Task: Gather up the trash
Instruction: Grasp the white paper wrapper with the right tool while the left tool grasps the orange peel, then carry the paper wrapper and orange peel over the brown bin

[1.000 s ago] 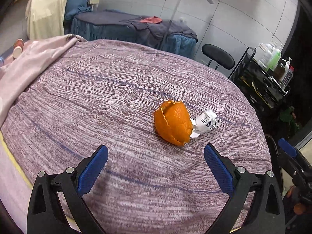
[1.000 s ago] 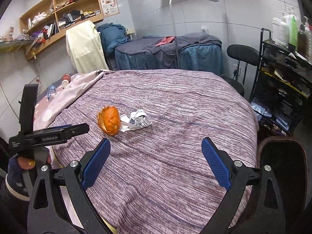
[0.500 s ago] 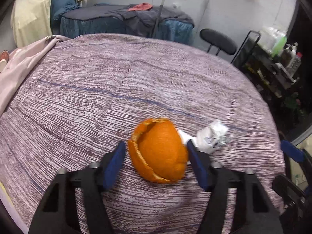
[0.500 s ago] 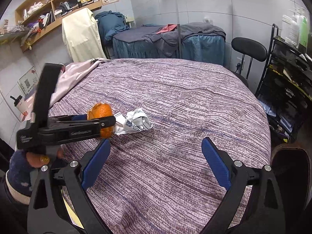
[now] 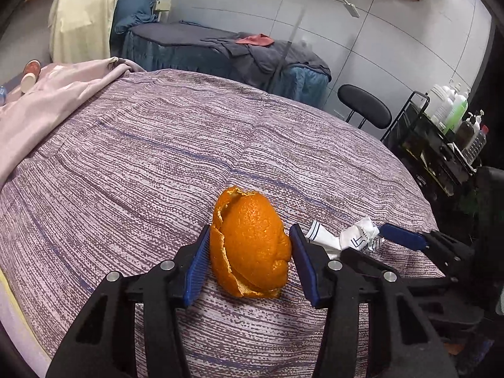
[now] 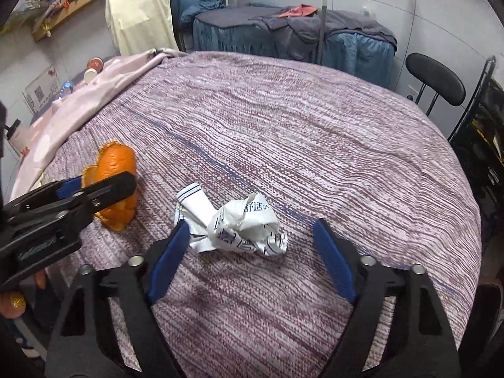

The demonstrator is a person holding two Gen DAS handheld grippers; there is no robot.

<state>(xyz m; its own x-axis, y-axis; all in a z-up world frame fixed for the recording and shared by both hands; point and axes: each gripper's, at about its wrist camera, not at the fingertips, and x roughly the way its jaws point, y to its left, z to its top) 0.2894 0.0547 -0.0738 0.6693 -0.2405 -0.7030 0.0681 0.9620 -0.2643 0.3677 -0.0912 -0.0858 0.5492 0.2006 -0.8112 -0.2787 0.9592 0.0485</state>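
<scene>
Both grippers are now sitting lower and closer to the trash than a second ago. Left gripper (image 5: 249, 260) is closing its jaws around the peel (image 5: 250, 245); its blue pads are lying against both sides, gripping it. Right gripper (image 6: 252, 258) is narrowing too, straddling the wrapper (image 6: 242, 225) without yet pressing on it. Orange and dimpled, the peel is curling into a torn-edged cup, resting on the bed (image 5: 141, 157) near its front edge. Just beside it, the wrapper is lying crumpled, white with dark blue stripes and printed characters, too creased to read.
</scene>
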